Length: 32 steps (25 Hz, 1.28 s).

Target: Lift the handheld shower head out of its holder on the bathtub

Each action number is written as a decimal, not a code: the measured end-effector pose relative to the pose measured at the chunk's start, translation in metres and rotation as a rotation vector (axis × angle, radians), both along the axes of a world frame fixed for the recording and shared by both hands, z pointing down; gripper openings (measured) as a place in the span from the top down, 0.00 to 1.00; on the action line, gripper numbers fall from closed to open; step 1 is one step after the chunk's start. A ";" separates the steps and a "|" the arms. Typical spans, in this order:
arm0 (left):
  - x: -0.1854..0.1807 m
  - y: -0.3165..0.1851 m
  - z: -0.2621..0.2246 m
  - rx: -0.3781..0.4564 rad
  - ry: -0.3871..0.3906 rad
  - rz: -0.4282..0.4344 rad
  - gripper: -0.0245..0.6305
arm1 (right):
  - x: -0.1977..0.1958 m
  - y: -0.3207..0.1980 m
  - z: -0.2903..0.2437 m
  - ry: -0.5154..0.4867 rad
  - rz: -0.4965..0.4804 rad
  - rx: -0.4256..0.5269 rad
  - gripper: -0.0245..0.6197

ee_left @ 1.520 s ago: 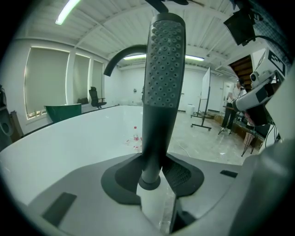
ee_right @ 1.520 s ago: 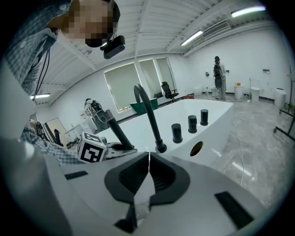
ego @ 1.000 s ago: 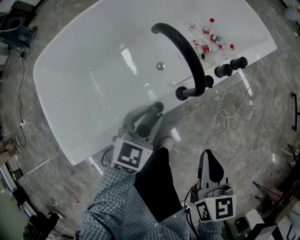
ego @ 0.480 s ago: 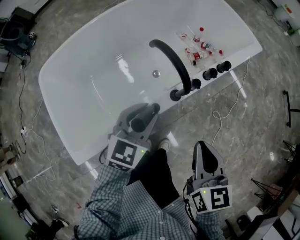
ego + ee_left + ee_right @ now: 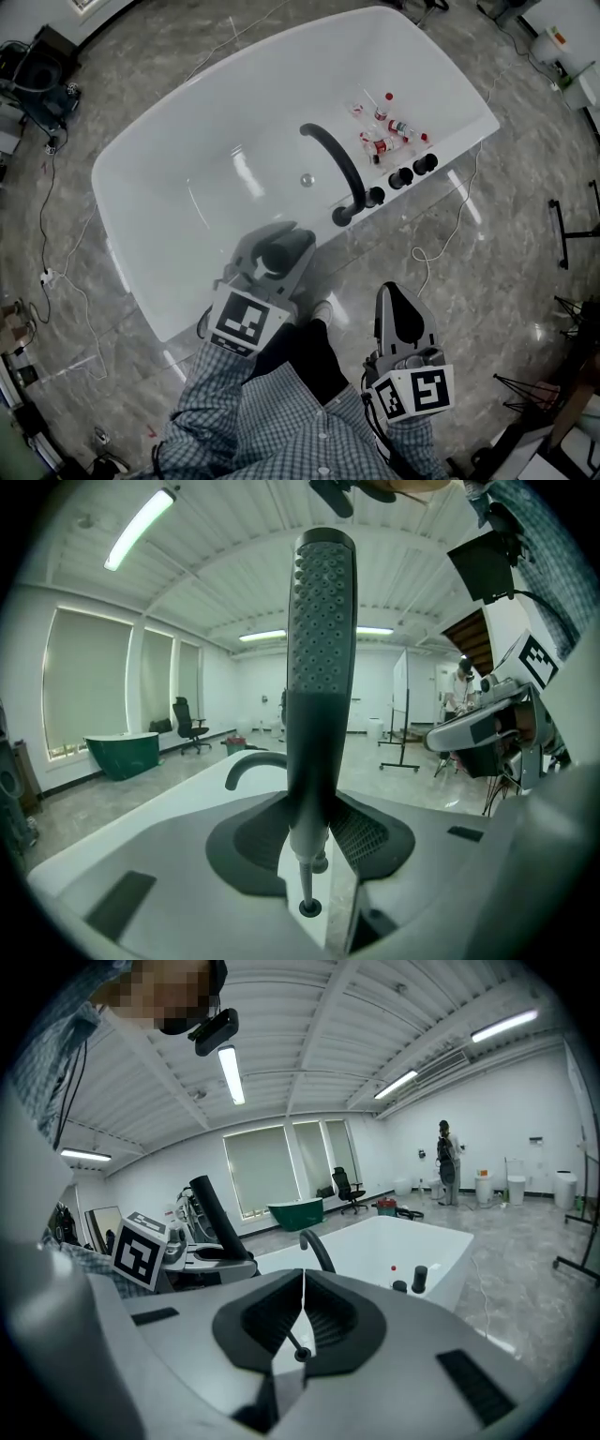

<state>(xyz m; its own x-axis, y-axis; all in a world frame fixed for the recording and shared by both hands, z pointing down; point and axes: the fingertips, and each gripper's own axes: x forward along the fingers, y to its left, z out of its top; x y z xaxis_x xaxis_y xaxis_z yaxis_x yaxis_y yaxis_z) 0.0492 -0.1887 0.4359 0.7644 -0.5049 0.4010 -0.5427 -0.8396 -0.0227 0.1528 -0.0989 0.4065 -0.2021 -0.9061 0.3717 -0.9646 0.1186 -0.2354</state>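
My left gripper (image 5: 274,255) is shut on the dark handheld shower head (image 5: 279,253), held above the near rim of the white bathtub (image 5: 169,187) and clear of it. In the left gripper view the shower head (image 5: 321,667) stands upright between the pads of that gripper (image 5: 314,832), its nozzle face towards the camera. My right gripper (image 5: 397,305) hangs over the floor to the right, shut with nothing in it; its pads meet in the right gripper view (image 5: 302,1309). That view also shows the shower head (image 5: 216,1215) at the left. I cannot make out the holder.
A black arched faucet (image 5: 336,169) and two black knobs (image 5: 412,171) sit on the tub's right rim, with several small bottles (image 5: 380,131) beside them. A white cable (image 5: 441,239) trails over the marble floor. Equipment and cables (image 5: 37,66) lie at the far left.
Both grippers have risen, and the tub looks smaller and farther below. The shower head has come up away from the tub rim, still in the left gripper.
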 end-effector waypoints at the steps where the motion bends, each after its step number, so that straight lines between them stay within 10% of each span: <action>1: -0.001 0.002 -0.007 -0.001 0.003 0.002 0.75 | -0.002 0.000 -0.006 0.006 -0.003 0.006 0.93; 32: -0.024 0.055 -0.207 0.217 0.092 0.148 0.75 | 0.015 -0.009 -0.191 0.150 0.070 0.313 0.93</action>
<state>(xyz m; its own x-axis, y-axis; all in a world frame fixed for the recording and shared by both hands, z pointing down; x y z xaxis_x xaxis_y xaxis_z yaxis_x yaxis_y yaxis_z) 0.0252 -0.1337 0.2284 0.8644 -0.4515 0.2210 -0.4226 -0.8908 -0.1670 0.1679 -0.1083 0.2156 -0.0998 -0.9905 0.0947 -0.9940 0.0951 -0.0536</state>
